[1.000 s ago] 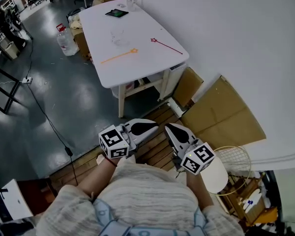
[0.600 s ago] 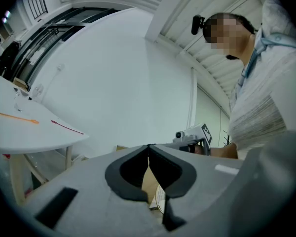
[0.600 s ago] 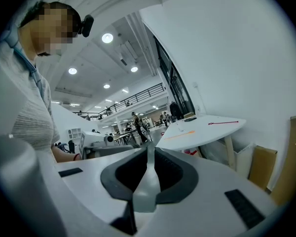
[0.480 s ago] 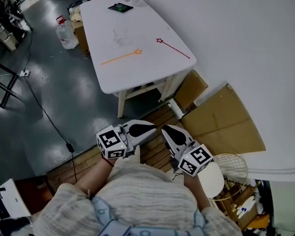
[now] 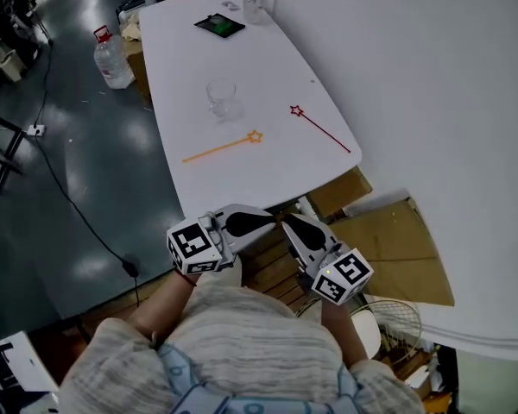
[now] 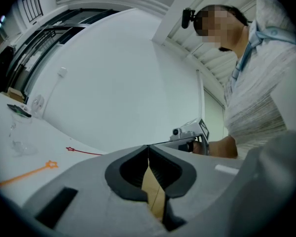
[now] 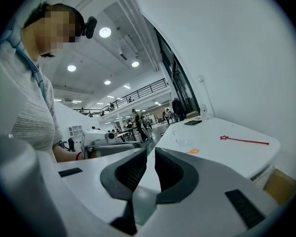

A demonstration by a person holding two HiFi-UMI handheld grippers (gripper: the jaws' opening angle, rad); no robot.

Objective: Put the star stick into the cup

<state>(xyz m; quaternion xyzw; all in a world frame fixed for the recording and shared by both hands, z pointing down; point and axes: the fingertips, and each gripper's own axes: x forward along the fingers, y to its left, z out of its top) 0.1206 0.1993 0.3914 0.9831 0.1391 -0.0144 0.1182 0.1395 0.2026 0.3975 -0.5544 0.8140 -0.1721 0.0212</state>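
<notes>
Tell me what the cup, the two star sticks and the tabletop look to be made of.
Cup: clear glass or plastic, glossy; the surface beneath shows through.
Orange star stick and red star stick: thin, evenly coloured, probably plastic.
Tabletop: smooth white, fairly matte, perhaps laminate or painted board.

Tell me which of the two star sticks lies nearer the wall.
The red star stick, beside the wall; the orange star stick lies farther from it, near the cup.
</notes>
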